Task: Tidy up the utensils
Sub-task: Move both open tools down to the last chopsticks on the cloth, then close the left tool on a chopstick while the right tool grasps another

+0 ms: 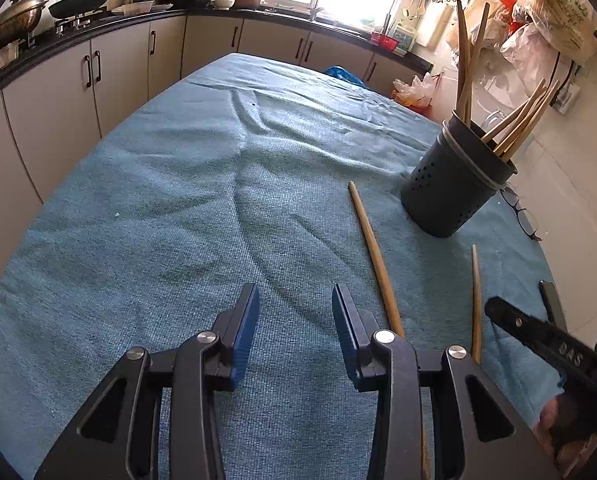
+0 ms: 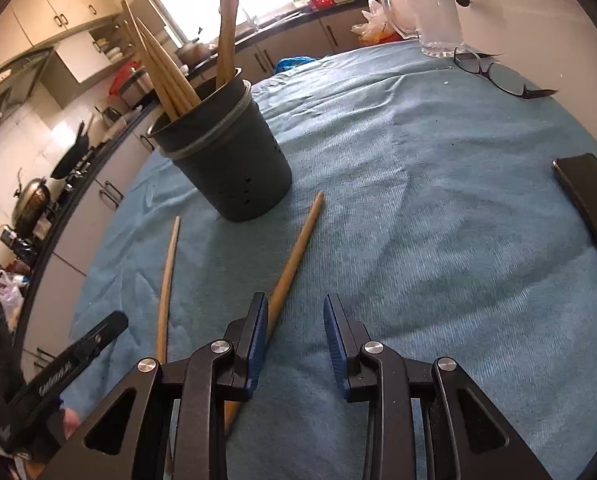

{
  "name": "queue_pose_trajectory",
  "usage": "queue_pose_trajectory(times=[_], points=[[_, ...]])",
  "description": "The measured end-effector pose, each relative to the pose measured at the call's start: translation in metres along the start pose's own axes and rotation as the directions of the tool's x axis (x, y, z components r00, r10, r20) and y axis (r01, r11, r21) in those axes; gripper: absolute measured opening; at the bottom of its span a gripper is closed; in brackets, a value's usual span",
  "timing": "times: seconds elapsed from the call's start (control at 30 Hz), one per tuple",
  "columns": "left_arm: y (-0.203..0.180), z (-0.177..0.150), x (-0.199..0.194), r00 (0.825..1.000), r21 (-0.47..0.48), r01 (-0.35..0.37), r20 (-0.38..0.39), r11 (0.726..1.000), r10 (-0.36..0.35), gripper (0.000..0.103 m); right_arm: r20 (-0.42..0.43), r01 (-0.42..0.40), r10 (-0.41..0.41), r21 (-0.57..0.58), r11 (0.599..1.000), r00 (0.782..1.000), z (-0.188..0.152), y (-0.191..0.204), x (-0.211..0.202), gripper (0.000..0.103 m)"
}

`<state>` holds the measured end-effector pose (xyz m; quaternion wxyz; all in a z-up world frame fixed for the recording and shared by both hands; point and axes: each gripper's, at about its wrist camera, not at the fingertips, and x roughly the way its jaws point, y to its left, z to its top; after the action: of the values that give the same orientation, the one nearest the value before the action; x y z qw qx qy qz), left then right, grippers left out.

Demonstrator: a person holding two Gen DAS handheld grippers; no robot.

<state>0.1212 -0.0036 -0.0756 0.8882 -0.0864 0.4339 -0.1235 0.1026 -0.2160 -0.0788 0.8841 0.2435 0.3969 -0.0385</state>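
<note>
Two chopsticks are lying loose on the blue cloth: the thicker chopstick is running from just beside the holder back under your right gripper, and the thinner chopstick is lying near it, on the side toward your left gripper. The holder is standing upright with several chopsticks already leaning inside it. Both of your grippers are hanging above the cloth with their jaws apart and nothing between them.

You are probably lining up on the thicker chopstick, which is passing just outside the right gripper's inner finger rather than between the two. Shift sideways until the stick is centred in the gap, come down square to it, and close on the middle so it is not tipping as you lift. Keep away from the glasses and the mug beyond.
</note>
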Motion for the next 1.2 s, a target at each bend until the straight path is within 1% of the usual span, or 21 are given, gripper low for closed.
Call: queue_pose_trajectory(times=[0.07, 0.1, 0.17, 0.27, 0.3, 0.33, 0.37, 0.4, 0.53, 0.63, 0.73, 0.83, 0.93, 1.0, 1.07, 1.13, 1.2], points=[[0.001, 0.000, 0.000, 1.000, 0.000, 0.002, 0.000, 1.000, -0.002, 0.037, -0.020, 0.007, -0.008, -0.008, 1.000, 1.000, 0.006, 0.005, 0.006, 0.031], [0.001, 0.000, 0.000, 1.000, 0.000, 0.002, 0.000, 1.000, -0.002, 0.037, -0.035, 0.025, -0.026, -0.018, 1.000, 0.999, 0.010, 0.009, 0.011, 0.031], [0.001, 0.000, 0.000, 1.000, -0.001, 0.002, 0.000, 1.000, -0.002, 0.037, -0.037, 0.047, -0.048, -0.026, 0.999, 0.998, 0.016, 0.014, 0.016, 0.031], [0.000, 0.000, 0.000, 1.000, 0.000, 0.002, 0.000, 1.000, -0.002, 0.037, -0.065, 0.103, -0.111, -0.111, 0.989, 0.992, 0.023, 0.029, 0.026, 0.031], [0.001, 0.000, 0.000, 1.000, 0.000, 0.001, -0.001, 1.000, -0.001, 0.037, -0.072, 0.109, -0.118, -0.123, 0.986, 0.990, 0.024, 0.032, 0.028, 0.029], [0.001, 0.000, 0.000, 1.000, 0.000, 0.002, -0.001, 1.000, -0.002, 0.037, -0.073, 0.129, -0.141, -0.154, 0.980, 0.987, 0.024, 0.036, 0.029, 0.015], [0.001, 0.000, 0.000, 1.000, -0.001, 0.002, -0.001, 1.000, -0.002, 0.037, -0.070, 0.162, -0.179, -0.197, 0.967, 0.981, 0.023, 0.039, 0.030, 0.012], [0.001, 0.000, -0.001, 1.000, -0.002, 0.004, -0.001, 1.000, -0.004, 0.037, -0.069, 0.166, -0.184, -0.215, 0.963, 0.980, 0.023, 0.038, 0.030, 0.011], [0.001, 0.000, -0.001, 1.000, -0.001, 0.007, -0.005, 1.000, -0.007, 0.038, -0.087, 0.132, -0.149, -0.177, 0.975, 0.985, 0.025, 0.022, 0.024, 0.008], [0.003, 0.001, 0.000, 1.000, -0.012, 0.023, -0.010, 1.000, -0.023, 0.040, -0.073, 0.060, -0.068, -0.115, 0.992, 0.995, 0.024, 0.003, 0.016, 0.007], [0.000, 0.001, 0.000, 1.000, 0.001, 0.013, -0.012, 1.000, -0.013, 0.042, -0.044, 0.003, -0.006, -0.079, 0.997, 0.999, 0.026, -0.008, 0.015, 0.007], [-0.001, 0.000, 0.000, 1.000, 0.006, 0.015, -0.017, 1.000, -0.015, 0.043, -0.026, -0.056, 0.054, -0.047, 0.997, 0.998, 0.029, -0.018, 0.016, 0.007], [-0.004, 0.001, 0.000, 1.000, 0.010, -0.004, -0.027, 1.000, 0.004, 0.043, 0.006, -0.127, 0.127, -0.031, 0.991, 0.992, 0.030, -0.025, 0.014, 0.007], [-0.010, 0.002, 0.001, 0.998, 0.026, -0.019, -0.052, 0.999, 0.021, 0.043, 0.023, -0.161, 0.162, -0.028, 0.987, 0.987, 0.033, -0.029, 0.013, 0.007], [-0.013, 0.004, 0.002, 0.997, 0.015, 0.002, -0.077, 1.000, -0.001, 0.043, 0.027, -0.187, 0.187, -0.020, 0.982, 0.982, 0.034, -0.030, 0.014, 0.007], [-0.021, 0.013, 0.007, 0.993, 0.007, 0.011, -0.115, 1.000, -0.010, 0.043, 0.030, -0.186, 0.186, -0.020, 0.982, 0.982, 0.033, -0.031, 0.014, 0.007], [-0.028, 0.022, 0.015, 0.988, 0.004, -0.001, -0.153, 1.000, 0.001, 0.043, 0.013, -0.201, 0.201, 0.005, 0.980, 0.980, 0.033, -0.036, 0.017, 0.007]])
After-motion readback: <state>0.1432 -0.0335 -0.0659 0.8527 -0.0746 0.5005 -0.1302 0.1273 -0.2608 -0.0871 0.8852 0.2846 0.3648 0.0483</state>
